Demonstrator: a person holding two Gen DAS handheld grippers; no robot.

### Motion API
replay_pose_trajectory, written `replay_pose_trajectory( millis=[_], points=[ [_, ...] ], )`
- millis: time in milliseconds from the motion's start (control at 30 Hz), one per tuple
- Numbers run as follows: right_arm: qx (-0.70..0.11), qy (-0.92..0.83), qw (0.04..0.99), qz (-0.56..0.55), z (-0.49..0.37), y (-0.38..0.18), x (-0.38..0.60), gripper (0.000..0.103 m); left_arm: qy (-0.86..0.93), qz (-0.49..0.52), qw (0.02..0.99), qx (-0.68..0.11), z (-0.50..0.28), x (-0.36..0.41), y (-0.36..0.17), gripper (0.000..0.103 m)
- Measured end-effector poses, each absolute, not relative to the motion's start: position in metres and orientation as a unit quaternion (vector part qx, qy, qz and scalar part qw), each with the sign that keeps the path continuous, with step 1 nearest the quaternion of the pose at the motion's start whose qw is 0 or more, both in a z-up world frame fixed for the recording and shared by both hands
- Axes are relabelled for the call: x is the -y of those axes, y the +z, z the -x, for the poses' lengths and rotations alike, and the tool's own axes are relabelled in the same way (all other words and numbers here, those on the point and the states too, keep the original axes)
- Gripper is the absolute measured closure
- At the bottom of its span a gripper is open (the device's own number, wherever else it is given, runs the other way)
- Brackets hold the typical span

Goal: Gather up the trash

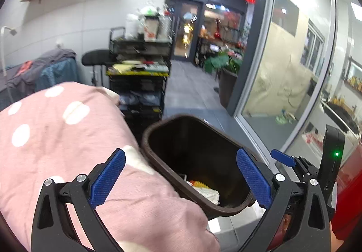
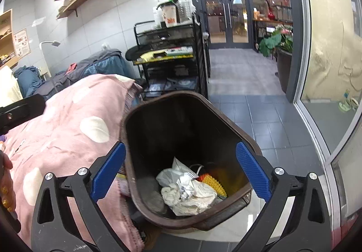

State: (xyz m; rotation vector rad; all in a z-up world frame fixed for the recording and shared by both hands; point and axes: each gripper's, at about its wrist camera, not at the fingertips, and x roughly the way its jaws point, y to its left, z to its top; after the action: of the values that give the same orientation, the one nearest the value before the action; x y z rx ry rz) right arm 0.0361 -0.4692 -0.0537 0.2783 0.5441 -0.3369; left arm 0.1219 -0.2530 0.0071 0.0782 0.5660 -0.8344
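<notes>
A dark brown trash bin (image 2: 133,161) stands on the floor beside the pink bed cover (image 2: 67,129). Crumpled white paper and tissue (image 2: 187,191) and a yellow bumpy piece (image 2: 215,184) lie at its bottom. My right gripper (image 2: 181,175) is open and empty, its blue fingers (image 2: 253,175) wide apart above the bin's mouth. In the left wrist view the bin (image 1: 153,152) shows with the same trash (image 1: 206,191) inside. My left gripper (image 1: 181,177) is open and empty, over the edge of the bed cover (image 1: 56,139) and the bin. The right gripper's body (image 1: 316,175) shows at the right.
A black wire cart (image 2: 172,59) loaded with bottles and papers stands behind the bin. A glass wall (image 2: 325,71) runs along the right. Grey tiled floor (image 2: 260,111) leads to glass doors. A potted plant (image 2: 282,53) stands by the wall. Clothes lie heaped at the left.
</notes>
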Motion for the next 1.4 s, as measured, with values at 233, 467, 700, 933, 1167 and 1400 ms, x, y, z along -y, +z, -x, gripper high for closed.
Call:
replay_pose_trajectory(
  millis=[233, 467, 700, 933, 1167, 1400],
  points=[
    [-0.235, -0.138, 0.954, -0.125, -0.035, -0.039, 0.433, 0.006, -0.356, -0.002, 0.906, -0.229, -0.105, 0.203, 0.012, 0.006],
    [-0.212, -0.112, 0.964, -0.119, -0.031, -0.032, 0.386, 0.006, -0.294, 0.013, 0.937, -0.188, -0.085, 0.158, 0.015, 0.006],
    [-0.193, -0.107, 0.972, -0.081, -0.013, -0.026, 0.332, 0.006, -0.228, 0.022, 0.963, -0.144, -0.054, 0.119, 0.014, 0.006],
    [-0.155, -0.106, 0.982, -0.033, 0.024, -0.019, 0.287, 0.006, -0.171, 0.029, 0.976, -0.135, -0.029, 0.087, 0.008, 0.006],
    [-0.139, -0.091, 0.986, -0.006, 0.045, -0.017, 0.264, 0.006, -0.141, 0.023, 0.982, -0.125, -0.007, 0.069, 0.003, 0.006],
    [-0.125, -0.072, 0.989, -0.005, 0.058, -0.008, 0.256, 0.006, -0.131, 0.033, 0.985, -0.111, 0.000, 0.061, 0.007, 0.006]
  ],
)
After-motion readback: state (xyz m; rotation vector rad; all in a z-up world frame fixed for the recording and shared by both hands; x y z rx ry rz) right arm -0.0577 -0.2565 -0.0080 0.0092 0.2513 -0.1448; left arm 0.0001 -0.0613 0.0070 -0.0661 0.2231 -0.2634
